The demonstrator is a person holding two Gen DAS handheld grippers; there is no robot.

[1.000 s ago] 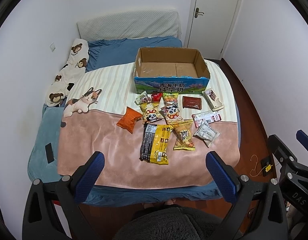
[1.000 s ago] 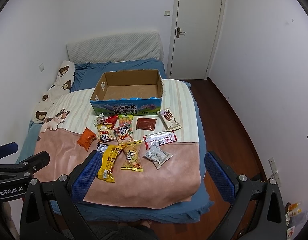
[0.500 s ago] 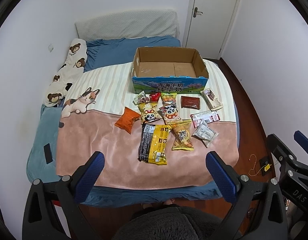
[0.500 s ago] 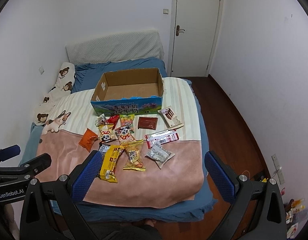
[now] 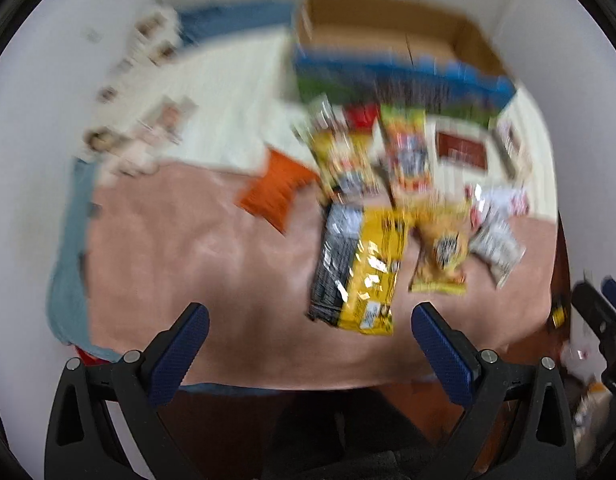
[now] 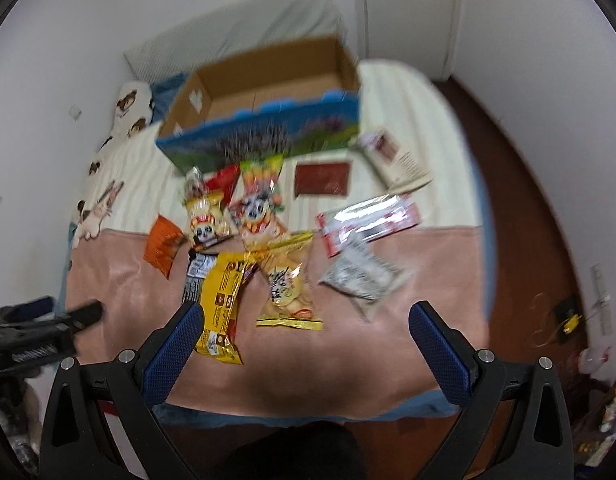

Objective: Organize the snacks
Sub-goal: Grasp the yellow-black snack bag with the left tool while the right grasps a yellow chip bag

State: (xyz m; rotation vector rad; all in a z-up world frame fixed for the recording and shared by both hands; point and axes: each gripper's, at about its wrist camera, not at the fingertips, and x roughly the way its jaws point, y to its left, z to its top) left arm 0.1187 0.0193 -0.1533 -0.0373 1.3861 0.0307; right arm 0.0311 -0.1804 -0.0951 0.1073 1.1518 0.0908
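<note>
Where crinkly foil snack packs [image 6: 284, 292] lie, plush pink blanket [image 6: 348, 344]; cardboard box [image 6: 268, 92] behind

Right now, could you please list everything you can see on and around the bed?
cardboard box: one, brown with blue printed front, open, nothing visible inside, far side of bed
snack packets: about a dozen, mostly yellow, orange, red, silver, loose in front of box
pink blanket: one, over near half of bed
bear-print pillow: one, white, by left wall
door: one, white, shut, behind bed
left gripper: blue fingers apart, holding nothing
right gripper: blue fingers apart, holding nothing
</note>
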